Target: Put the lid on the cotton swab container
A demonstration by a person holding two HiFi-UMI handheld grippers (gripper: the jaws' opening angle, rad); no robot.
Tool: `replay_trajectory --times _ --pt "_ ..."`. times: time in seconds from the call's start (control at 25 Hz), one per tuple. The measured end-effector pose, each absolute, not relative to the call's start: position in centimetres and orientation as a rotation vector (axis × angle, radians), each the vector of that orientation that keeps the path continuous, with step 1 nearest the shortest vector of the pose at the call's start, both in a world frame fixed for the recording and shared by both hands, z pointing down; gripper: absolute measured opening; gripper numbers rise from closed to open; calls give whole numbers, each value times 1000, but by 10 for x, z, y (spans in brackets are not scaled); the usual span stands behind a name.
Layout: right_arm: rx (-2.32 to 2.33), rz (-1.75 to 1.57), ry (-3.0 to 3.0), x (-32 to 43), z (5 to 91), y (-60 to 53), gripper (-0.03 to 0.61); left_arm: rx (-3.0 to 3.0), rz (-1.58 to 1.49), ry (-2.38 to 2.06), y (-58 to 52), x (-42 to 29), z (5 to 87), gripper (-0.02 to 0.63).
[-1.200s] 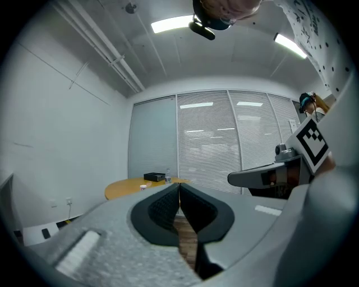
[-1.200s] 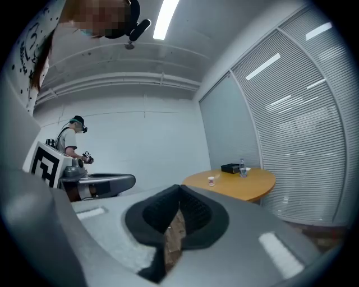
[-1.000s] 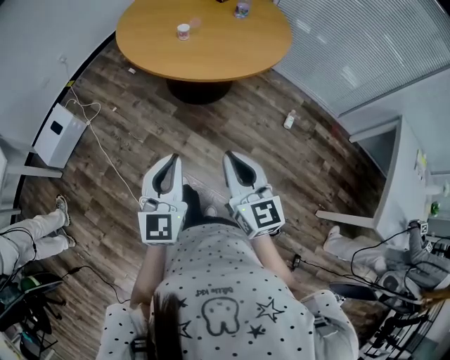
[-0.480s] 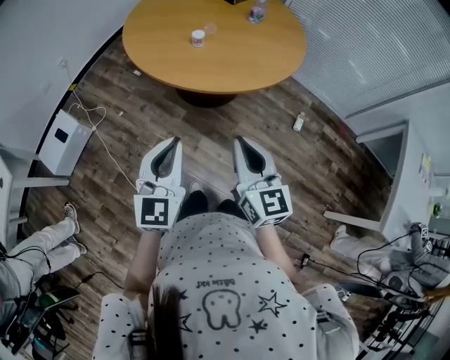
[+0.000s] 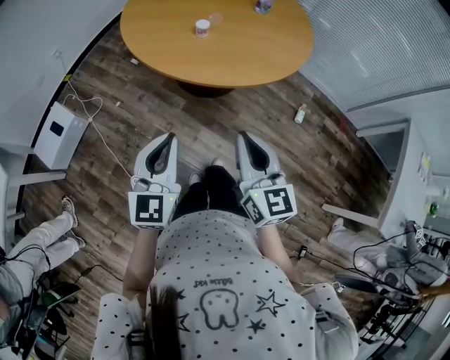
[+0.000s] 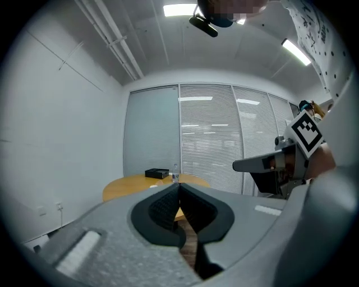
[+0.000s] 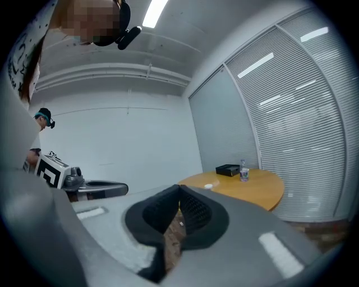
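Observation:
The cotton swab container, a small white tub, stands on the round wooden table far ahead. A faint clear round piece lies just beside it; too small to tell if it is the lid. My left gripper and right gripper are side by side over the wooden floor, well short of the table, both shut and empty. The left gripper view has its jaws closed, pointing at the table. The right gripper view shows closed jaws and a small white thing on the table.
A water bottle and a black box stand at the table's far side. On the floor are a white box with a cable at left and a small bottle at right. A seated person's legs are at left.
The person has walked forward, so the table has come closer in the head view. Both grippers went forward together and stayed shut.

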State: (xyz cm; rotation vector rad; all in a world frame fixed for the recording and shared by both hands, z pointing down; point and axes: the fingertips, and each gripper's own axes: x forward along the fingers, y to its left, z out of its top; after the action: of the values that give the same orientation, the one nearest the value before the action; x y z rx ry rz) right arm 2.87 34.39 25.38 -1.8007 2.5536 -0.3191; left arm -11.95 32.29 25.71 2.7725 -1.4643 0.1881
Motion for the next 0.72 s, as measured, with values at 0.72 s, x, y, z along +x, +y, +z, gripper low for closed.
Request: replay_trajectory --times 0.72 --pt "-1701 -360 2648 52 264 239 4 2678 152 -1566 229 -95 258 9"
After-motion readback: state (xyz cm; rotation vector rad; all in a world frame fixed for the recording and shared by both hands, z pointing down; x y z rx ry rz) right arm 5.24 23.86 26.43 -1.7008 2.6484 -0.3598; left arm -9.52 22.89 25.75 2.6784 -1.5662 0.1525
